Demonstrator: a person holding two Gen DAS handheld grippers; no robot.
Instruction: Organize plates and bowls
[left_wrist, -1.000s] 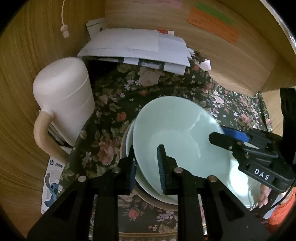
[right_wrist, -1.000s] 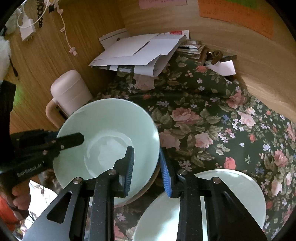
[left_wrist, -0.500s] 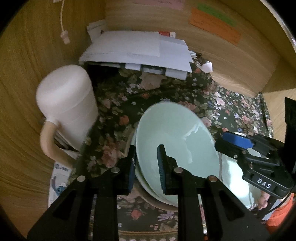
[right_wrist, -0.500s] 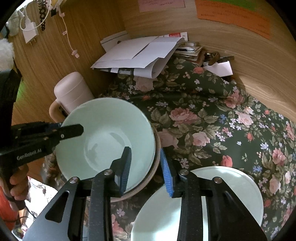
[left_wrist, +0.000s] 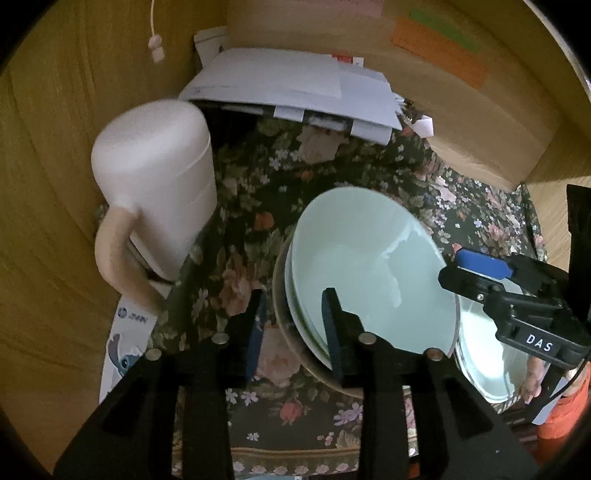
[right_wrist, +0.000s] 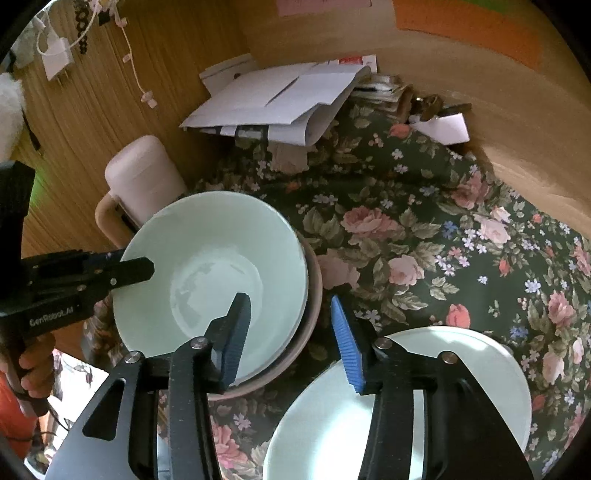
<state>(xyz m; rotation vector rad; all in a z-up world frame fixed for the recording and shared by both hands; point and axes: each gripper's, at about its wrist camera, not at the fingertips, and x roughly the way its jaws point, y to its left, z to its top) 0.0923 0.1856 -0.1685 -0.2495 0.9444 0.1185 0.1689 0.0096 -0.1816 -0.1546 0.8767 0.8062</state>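
My left claw (left_wrist: 293, 332) and right claw (right_wrist: 290, 338), a second ago pinching the pale green glass bowl (right_wrist: 210, 284), are both spreading, leaving it nested in the stacked dishes on the floral tablecloth (right_wrist: 424, 229), placement seemingly done.

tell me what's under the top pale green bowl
The top pale green bowl is nested in a stack: more pale rims show beneath it, then a wider beige dish at the bottom. The bowl covers their insides, so the exact count is unclear.
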